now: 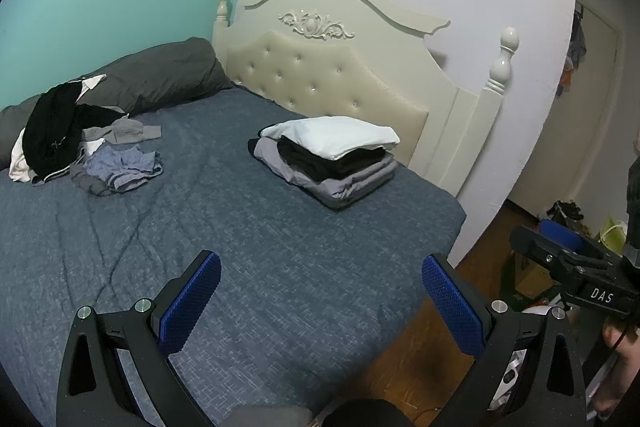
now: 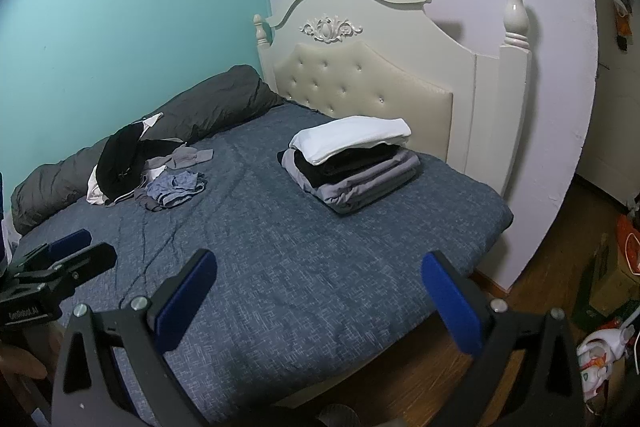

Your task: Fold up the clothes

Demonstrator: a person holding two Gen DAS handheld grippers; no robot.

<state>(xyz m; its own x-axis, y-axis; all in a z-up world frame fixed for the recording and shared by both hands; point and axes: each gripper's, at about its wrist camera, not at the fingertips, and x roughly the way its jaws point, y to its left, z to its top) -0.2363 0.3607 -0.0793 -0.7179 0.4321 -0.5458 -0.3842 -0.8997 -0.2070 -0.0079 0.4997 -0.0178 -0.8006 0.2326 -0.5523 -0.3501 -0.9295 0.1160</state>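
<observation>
Left tongs (image 1: 321, 291): blue-padded fingers spread wide apart, nothing between them, held above the near part of the bed, close to its near-right corner.
Right tongs (image 2: 320, 291): fingers likewise wide apart and empty, poised over the bed's near edge; in the left wrist view they show at the far right, over the floor beside the bed.
Bed cover (image 1: 200, 247): blue-grey woven fabric, lightly creased, bare across the whole near and middle stretch, which gives a broad open area in front of both tongs.
Near bed edge (image 2: 360, 359): drops to wooden floor (image 2: 532, 267) just below the right tongs; the right side edge runs back toward the headboard.
Folded stack (image 1: 328, 159): grey garments at the bottom, black in the middle, a white one on top; it sits well apart from the tongs, near the headboard and close to the bed's right edge.
Unfolded pile (image 1: 84, 143): black, white, grey and pale blue clothes heaped loosely at the far left, against the dark grey duvet (image 1: 160, 75), well apart from the stack with bare cover between them.
Headboard (image 2: 360, 83): cream, tufted, upright against the pale wall.
Floor clutter (image 2: 608, 287): boxes and bags at the right.
</observation>
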